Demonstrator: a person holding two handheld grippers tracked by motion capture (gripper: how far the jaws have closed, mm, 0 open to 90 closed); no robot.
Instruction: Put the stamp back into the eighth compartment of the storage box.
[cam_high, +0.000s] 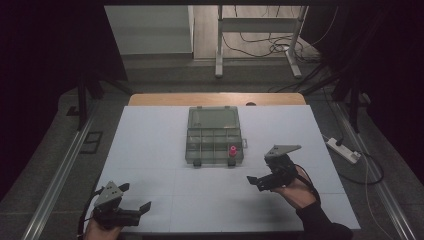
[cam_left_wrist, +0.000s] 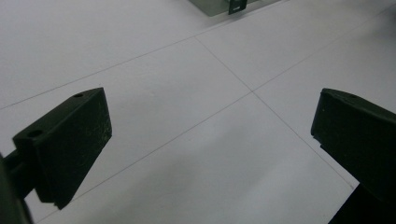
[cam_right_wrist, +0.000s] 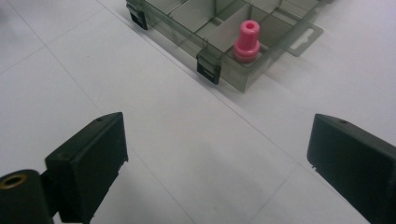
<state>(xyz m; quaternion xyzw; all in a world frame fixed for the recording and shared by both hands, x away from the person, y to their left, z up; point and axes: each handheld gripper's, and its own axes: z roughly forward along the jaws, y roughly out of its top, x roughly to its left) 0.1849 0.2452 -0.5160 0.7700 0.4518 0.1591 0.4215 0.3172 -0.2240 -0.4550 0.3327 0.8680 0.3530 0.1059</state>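
Two tongs sit low over the white desk (cam_high: 150, 150). Nearest, the left tongs (cam_high: 142, 210) hover at the desk's near left corner, jaws spread wide, gripping nothing, only bare desk between them. Farther in, the right tongs (cam_high: 254, 181) gape just as wide, empty and touching nothing. Beyond them, mid-desk, lies one clear compartment box (cam_high: 215, 145) with its lid folded back and two black latches on its near wall. One pink plug (cam_right_wrist: 246, 41) stands upright in the box's near right compartment, well apart from both tongs.
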